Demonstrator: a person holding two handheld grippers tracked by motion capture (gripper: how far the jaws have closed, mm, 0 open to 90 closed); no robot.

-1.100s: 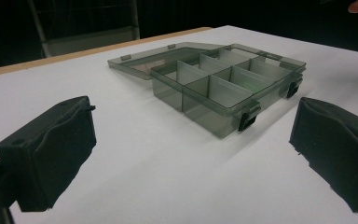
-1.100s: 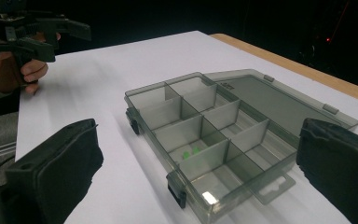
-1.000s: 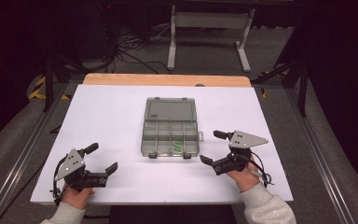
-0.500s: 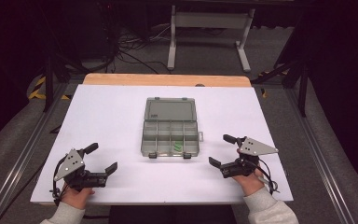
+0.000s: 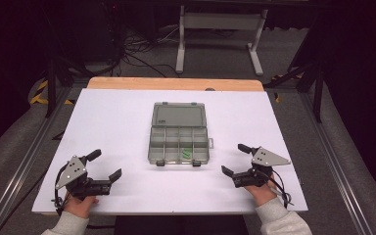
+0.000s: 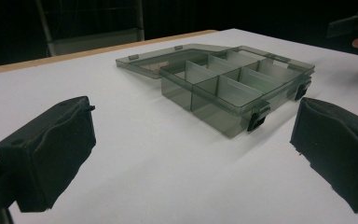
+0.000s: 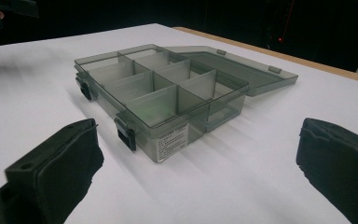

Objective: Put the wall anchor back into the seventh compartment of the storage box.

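**Right gripper draws back from the open organiser box**

White tabletop (image 5: 127, 122) with a wooden far edge carries one thing: a smoky grey, see-through plastic organiser box (image 5: 179, 146) with divided compartments, sitting at the middle of the surface. Its lid lies flat open on the far side of the box, and a small green item (image 5: 187, 152) rests in a compartment of the near row.

Over the last second the right gripper (image 5: 235, 162) has pulled away from the box's near right corner, back toward the table's near edge; it now sits well apart from the box, jaws spread wide and empty. The left gripper (image 5: 105, 165) has stayed near the box's near left side, also well apart, jaws wide and empty.

Judging from this, the box is released and nothing is in hand; the retreat reads as a pause or the end of a step.
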